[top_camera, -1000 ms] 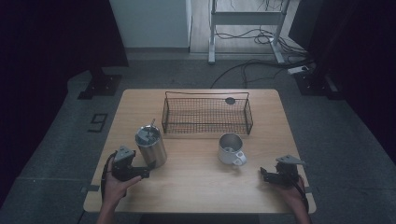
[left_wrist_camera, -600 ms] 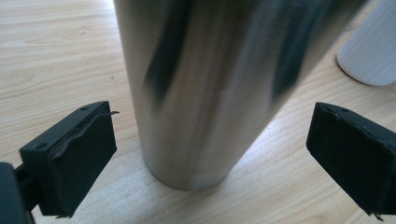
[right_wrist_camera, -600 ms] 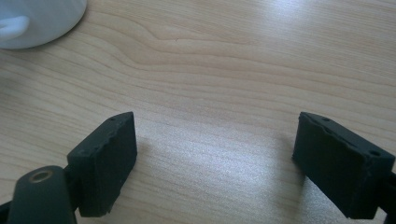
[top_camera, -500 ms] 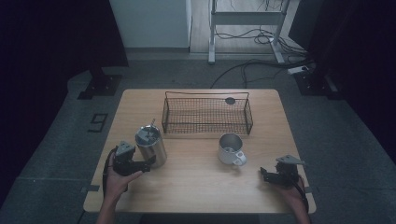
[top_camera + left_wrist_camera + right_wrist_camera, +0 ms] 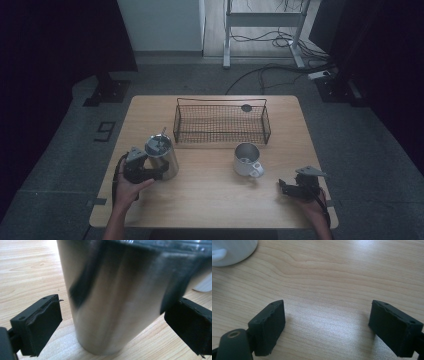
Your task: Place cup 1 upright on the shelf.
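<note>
A steel tumbler (image 5: 163, 159) stands upright on the left part of the wooden table (image 5: 210, 205), a thin stick poking out of its top. My left gripper (image 5: 156, 173) lies level beside it, held by a hand. In the left gripper view the tumbler (image 5: 112, 302) sits between the black pads (image 5: 42, 322) with a small gap on each side, so my left gripper (image 5: 112, 323) is open. A white mug (image 5: 247, 160) stands right of centre. My right gripper (image 5: 283, 186) rests near the front right corner, open over bare wood (image 5: 327, 322), with the mug (image 5: 229, 252) at the upper left.
A black wire basket (image 5: 220, 100) stands at the back middle of the table, with a small dark round thing (image 5: 246, 107) in its far right corner. Bare wood lies between the tumbler and the mug. The floor around is dark, with cables behind the table.
My left gripper has crept slightly forward around the tumbler. The right gripper, the mug and the basket have stayed put.
</note>
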### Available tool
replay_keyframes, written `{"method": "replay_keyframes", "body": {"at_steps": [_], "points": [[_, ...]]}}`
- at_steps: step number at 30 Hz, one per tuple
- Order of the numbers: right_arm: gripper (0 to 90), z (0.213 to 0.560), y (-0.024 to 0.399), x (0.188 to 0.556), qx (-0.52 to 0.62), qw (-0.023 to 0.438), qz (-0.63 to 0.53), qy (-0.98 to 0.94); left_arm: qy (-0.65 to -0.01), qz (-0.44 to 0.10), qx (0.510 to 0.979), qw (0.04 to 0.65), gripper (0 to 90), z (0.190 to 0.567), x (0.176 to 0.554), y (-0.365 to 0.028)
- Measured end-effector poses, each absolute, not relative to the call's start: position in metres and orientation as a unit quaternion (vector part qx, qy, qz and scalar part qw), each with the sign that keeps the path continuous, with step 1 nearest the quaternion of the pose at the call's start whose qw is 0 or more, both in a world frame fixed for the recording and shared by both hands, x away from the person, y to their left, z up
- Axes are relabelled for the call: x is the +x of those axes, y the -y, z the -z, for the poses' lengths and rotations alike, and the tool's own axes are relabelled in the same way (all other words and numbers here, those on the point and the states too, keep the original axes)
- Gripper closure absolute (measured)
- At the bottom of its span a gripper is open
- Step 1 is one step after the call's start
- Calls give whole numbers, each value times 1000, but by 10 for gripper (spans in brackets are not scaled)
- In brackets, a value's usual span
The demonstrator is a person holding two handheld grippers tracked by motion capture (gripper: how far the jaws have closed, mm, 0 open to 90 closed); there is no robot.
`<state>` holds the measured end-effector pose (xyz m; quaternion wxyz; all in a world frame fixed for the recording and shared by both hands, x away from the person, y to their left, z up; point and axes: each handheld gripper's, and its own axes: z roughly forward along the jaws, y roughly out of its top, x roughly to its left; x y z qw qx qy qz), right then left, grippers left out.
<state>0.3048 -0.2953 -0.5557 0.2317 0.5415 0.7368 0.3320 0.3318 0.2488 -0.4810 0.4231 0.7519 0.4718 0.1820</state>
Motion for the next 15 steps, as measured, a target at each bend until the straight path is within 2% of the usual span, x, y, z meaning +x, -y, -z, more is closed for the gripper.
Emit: {"method": "replay_keyframes", "body": {"at_steps": [15], "points": [[132, 556, 295, 305, 543, 232, -332, -736, -457, -197, 764, 410, 11, 475, 352, -233]]}}
